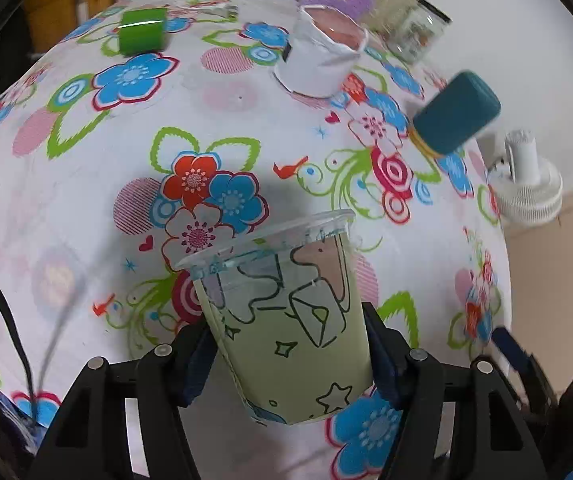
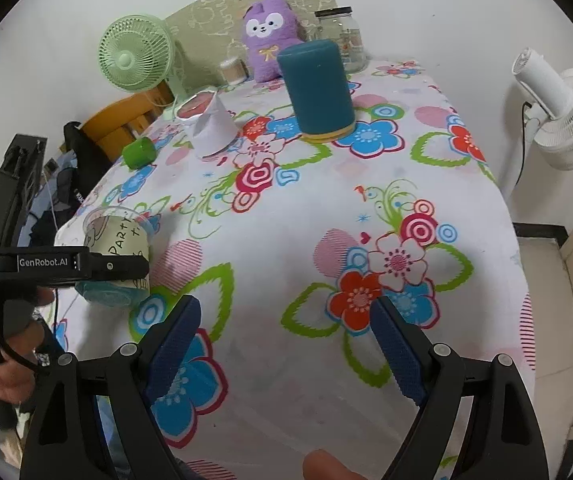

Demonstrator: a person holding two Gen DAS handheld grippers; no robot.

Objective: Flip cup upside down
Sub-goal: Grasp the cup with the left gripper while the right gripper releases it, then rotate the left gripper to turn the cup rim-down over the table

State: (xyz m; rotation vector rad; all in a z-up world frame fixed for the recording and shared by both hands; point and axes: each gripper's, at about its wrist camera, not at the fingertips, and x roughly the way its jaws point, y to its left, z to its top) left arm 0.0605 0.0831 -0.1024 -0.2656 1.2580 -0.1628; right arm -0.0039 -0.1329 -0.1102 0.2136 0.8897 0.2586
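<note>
A clear plastic cup (image 1: 290, 316) with a pale green printed sleeve is held between the two fingers of my left gripper (image 1: 286, 360), mouth up and tilted a little, just above the flowered tablecloth (image 1: 86, 200). In the right wrist view the same cup (image 2: 120, 248) shows at the left table edge with the left gripper (image 2: 66, 266) clamped across it. My right gripper (image 2: 286, 344) is open and empty, hovering over the near middle of the table.
A teal cylinder (image 2: 316, 92), a white paper-wrapped cup (image 2: 208, 124) and a small green cup (image 2: 139, 152) stand farther back. A purple plush (image 2: 270, 36), a glass jar (image 2: 340, 38) and a green fan (image 2: 136, 58) line the back. A white fan (image 2: 558, 112) stands right of the table.
</note>
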